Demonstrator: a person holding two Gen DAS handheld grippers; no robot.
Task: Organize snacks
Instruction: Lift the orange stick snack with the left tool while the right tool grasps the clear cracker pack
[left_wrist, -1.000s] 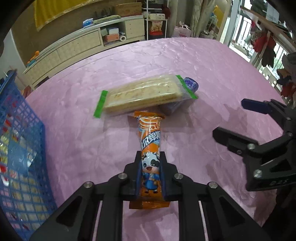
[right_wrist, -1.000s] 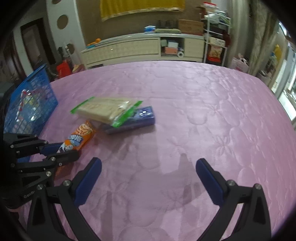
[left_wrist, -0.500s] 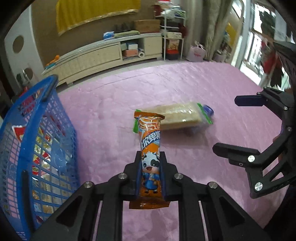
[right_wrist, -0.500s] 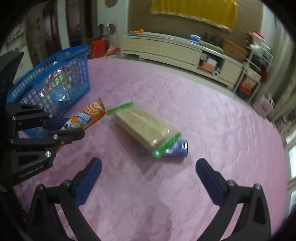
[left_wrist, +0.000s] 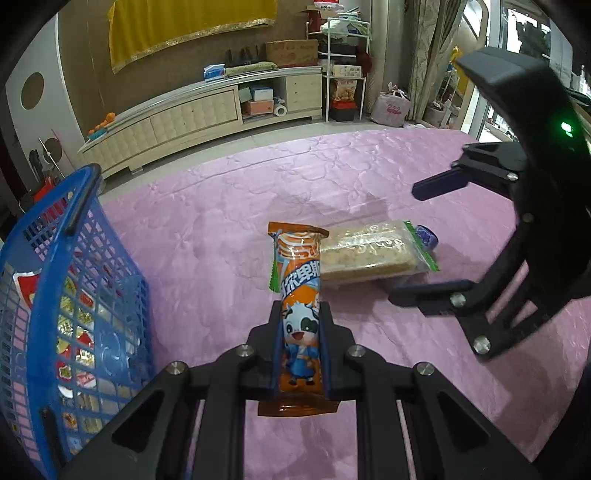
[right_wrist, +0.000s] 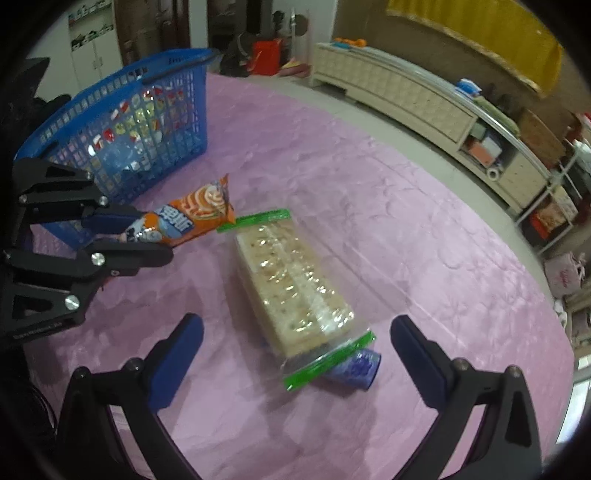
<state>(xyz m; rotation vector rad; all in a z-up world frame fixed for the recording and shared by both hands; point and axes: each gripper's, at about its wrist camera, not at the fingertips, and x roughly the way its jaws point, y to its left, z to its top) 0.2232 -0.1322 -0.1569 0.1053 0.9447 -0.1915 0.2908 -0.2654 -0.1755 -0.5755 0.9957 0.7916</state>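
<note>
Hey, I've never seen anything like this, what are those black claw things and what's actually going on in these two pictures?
They are two hand-held grabbing tools, each carrying a camera that looks along its fingers, so each picture is one tool's view. The left tool is clamped shut on an orange snack bar. The right tool has open jaws that have just been closing slightly, with nothing pressed between them, just short of a cracker pack. That pack lies on a blue packet on the pink cloth. A blue basket already holds snacks.
</note>
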